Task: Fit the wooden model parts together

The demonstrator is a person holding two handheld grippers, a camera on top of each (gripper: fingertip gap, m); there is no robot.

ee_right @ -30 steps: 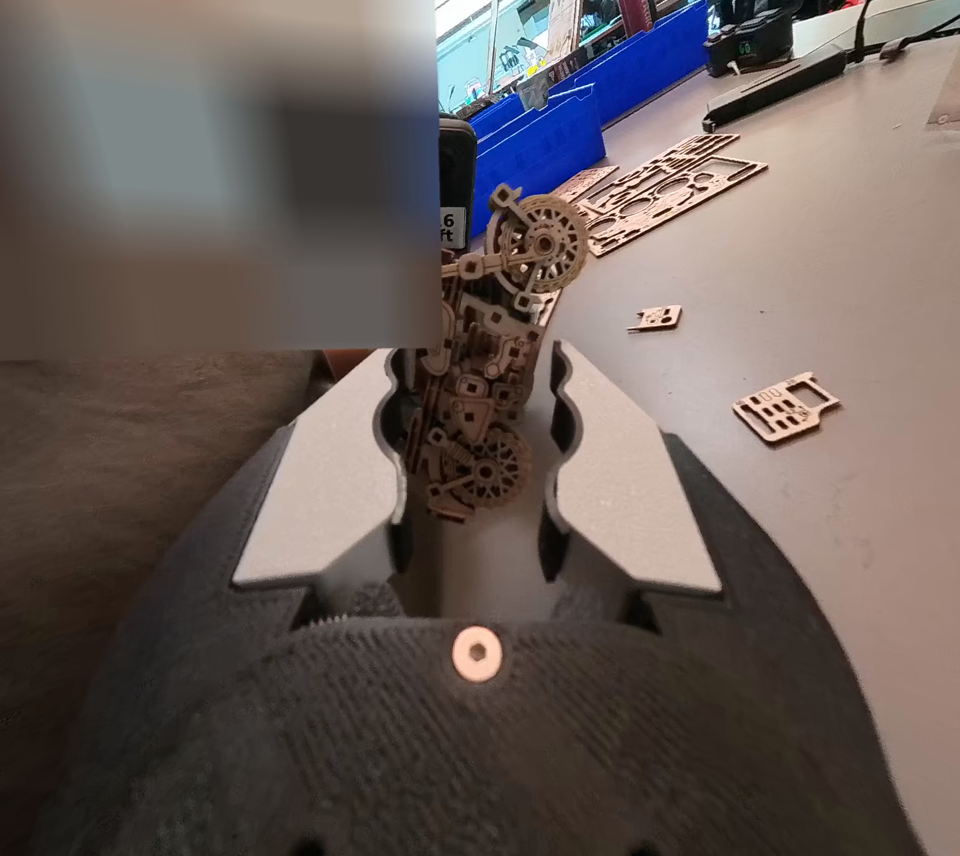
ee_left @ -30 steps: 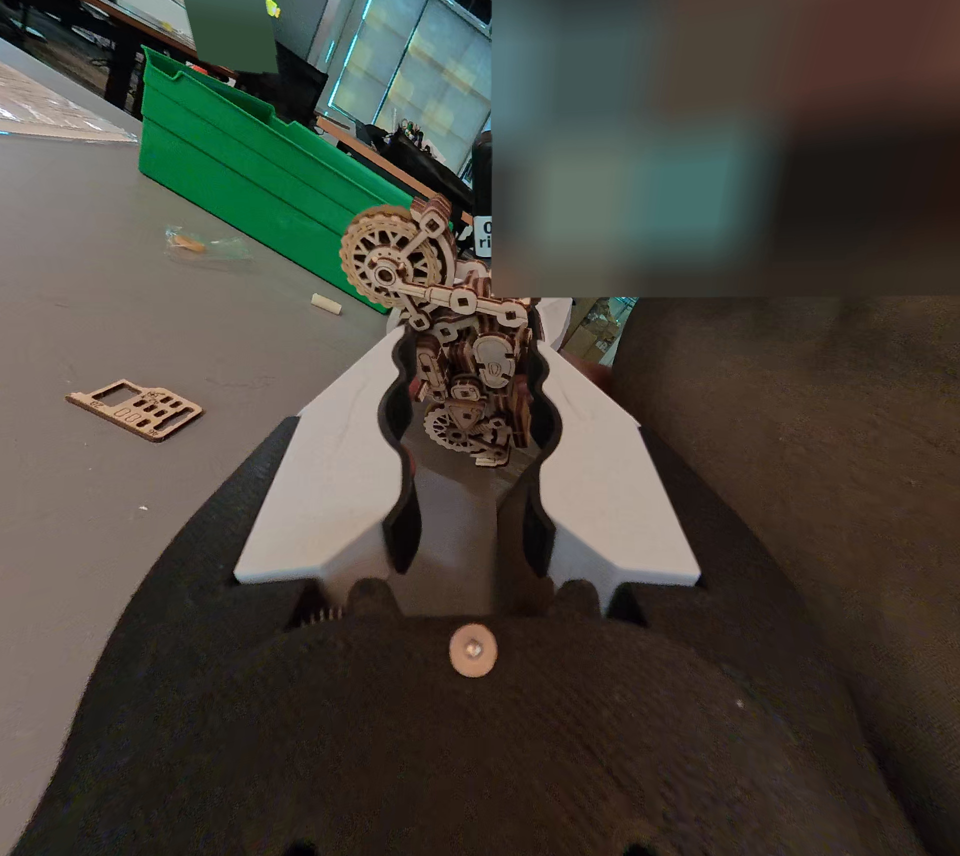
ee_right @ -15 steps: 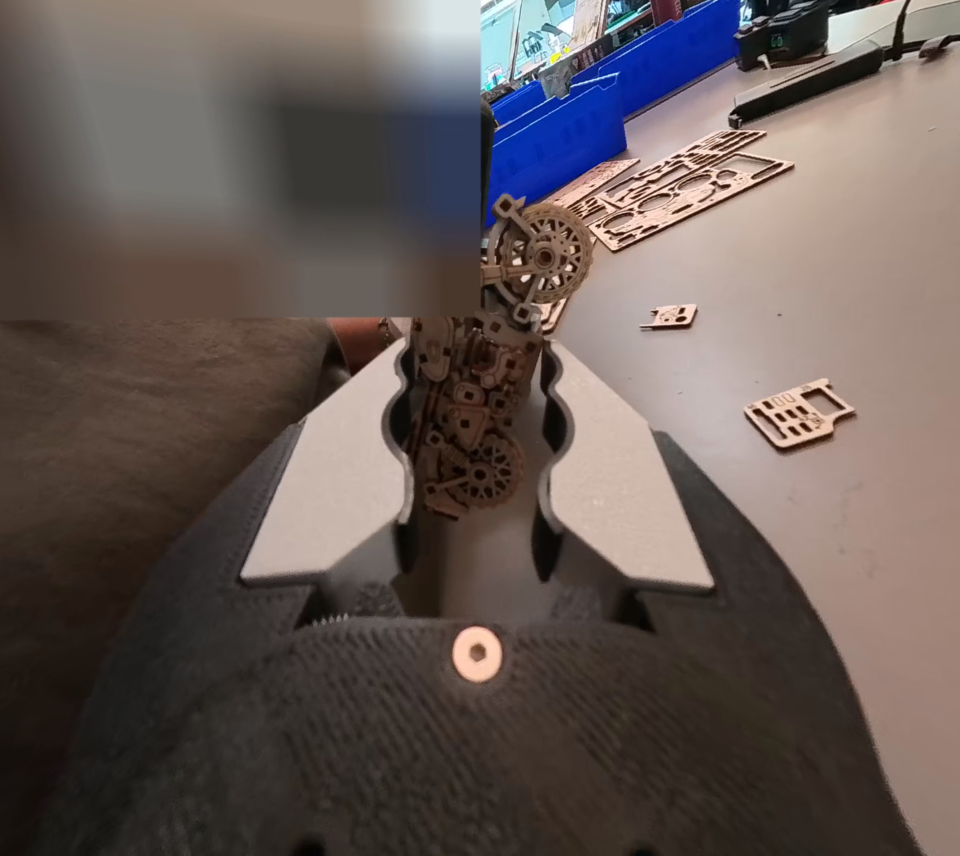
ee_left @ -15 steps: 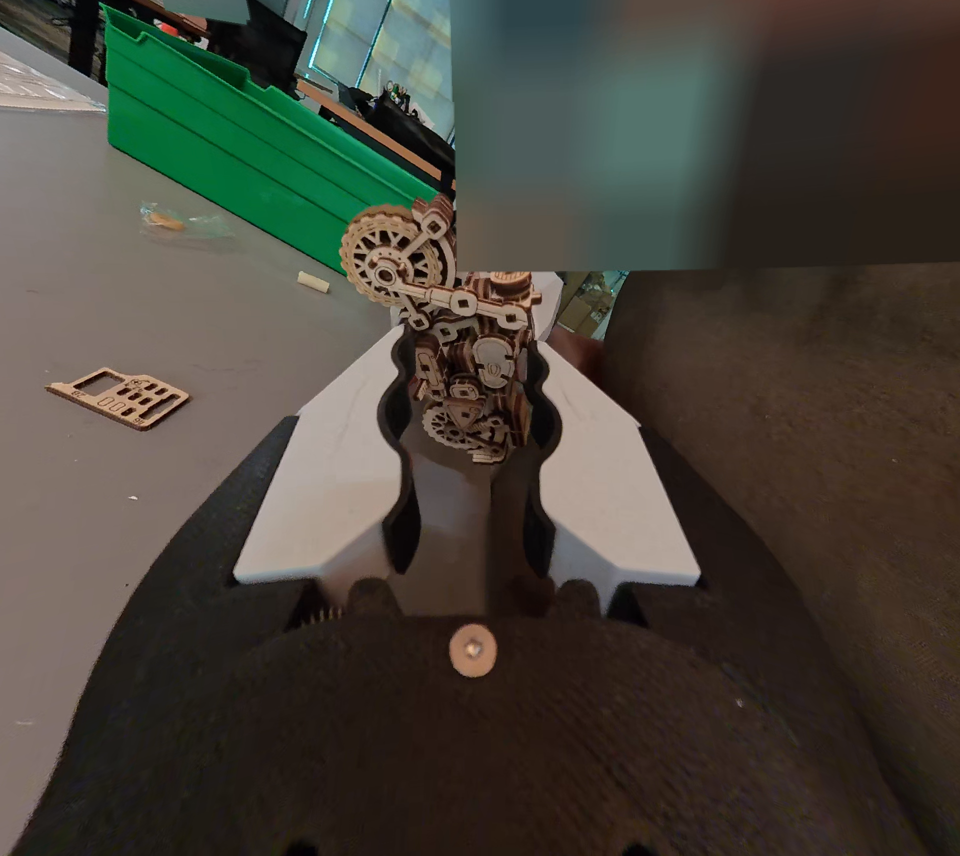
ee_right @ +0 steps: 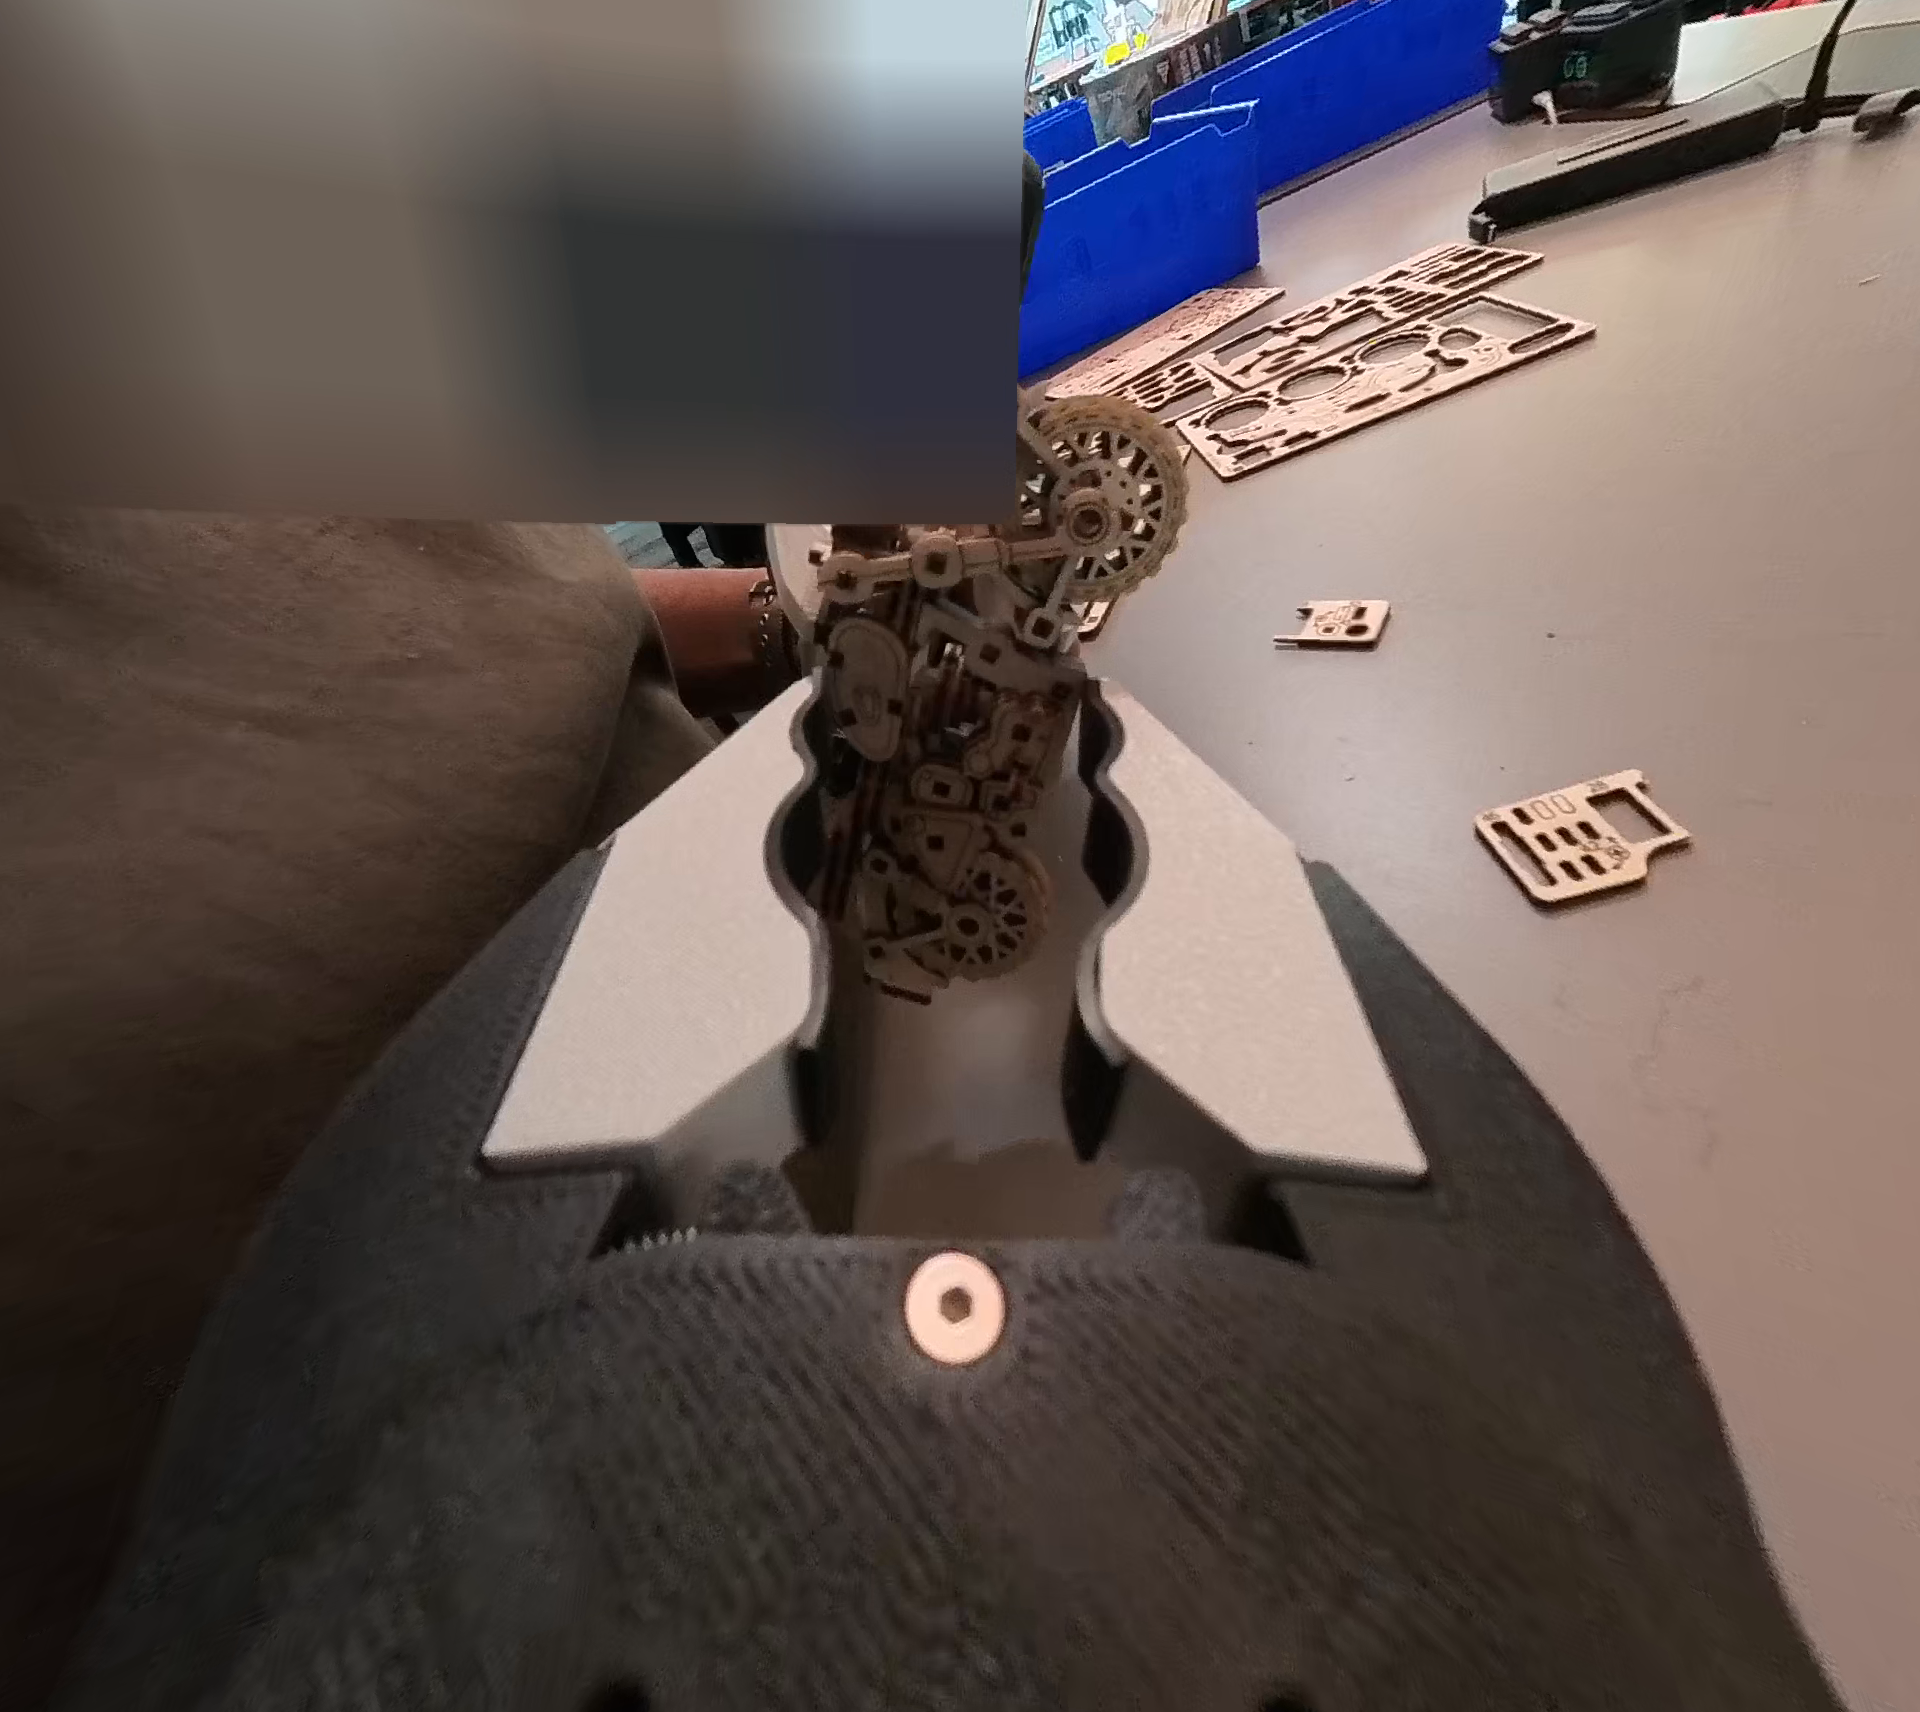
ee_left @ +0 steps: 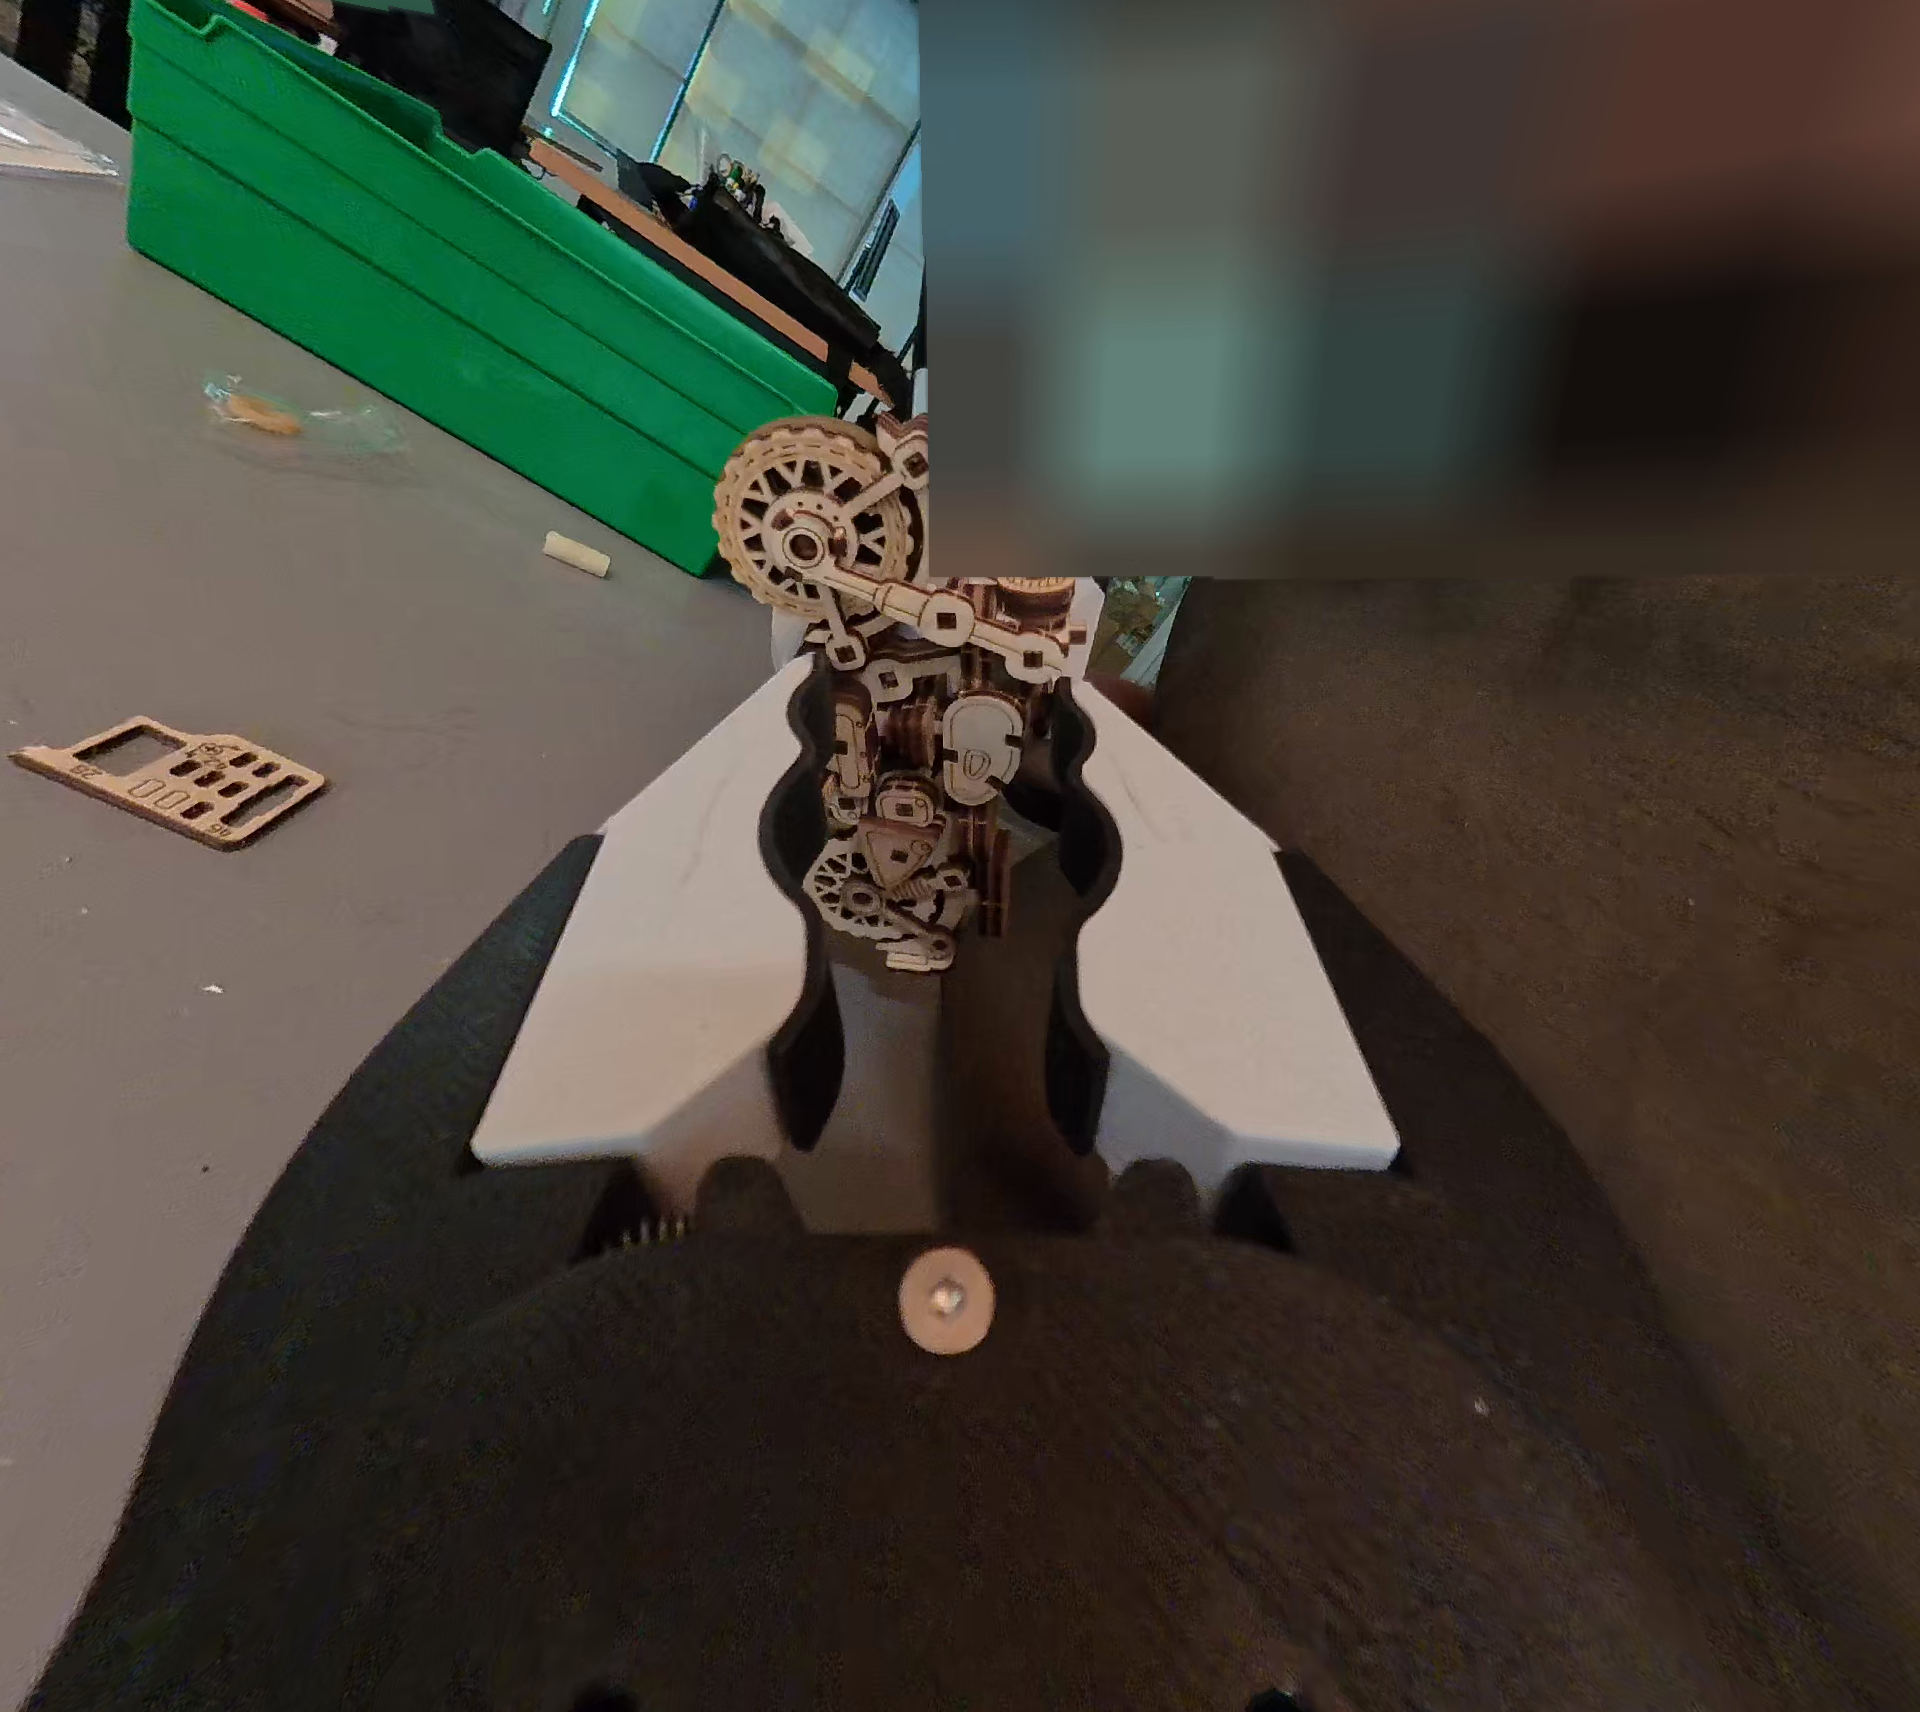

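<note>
A wooden motorcycle-like model (ee_left: 914, 779) of gears and plates is held in the air between both grippers, its spoked wheel (ee_left: 810, 530) at the top. My left gripper (ee_left: 940, 696) is shut on the model's body. In the right wrist view the same model (ee_right: 935, 810) shows from its other side, with the wheel (ee_right: 1107, 509) at the upper right. My right gripper (ee_right: 940, 696) is shut on the body too. Part of the model's top is hidden by a blurred patch.
On the grey table lie a punched wooden card (ee_left: 171, 779), a small white stub (ee_left: 577, 553), a plastic wrapper (ee_left: 260, 415) and a green bin (ee_left: 416, 260). The right wrist view shows wooden part sheets (ee_right: 1382, 374), small cards (ee_right: 1579, 836), blue bins (ee_right: 1143, 239). A person's torso (ee_right: 260, 779) is close. Left and right tips are no more than a few centimetres apart.
My right gripper's jaws have narrowed onto the model, which was loosely tilted between them and now stands straighter. The left gripper has kept its grip and shifted only slightly.
</note>
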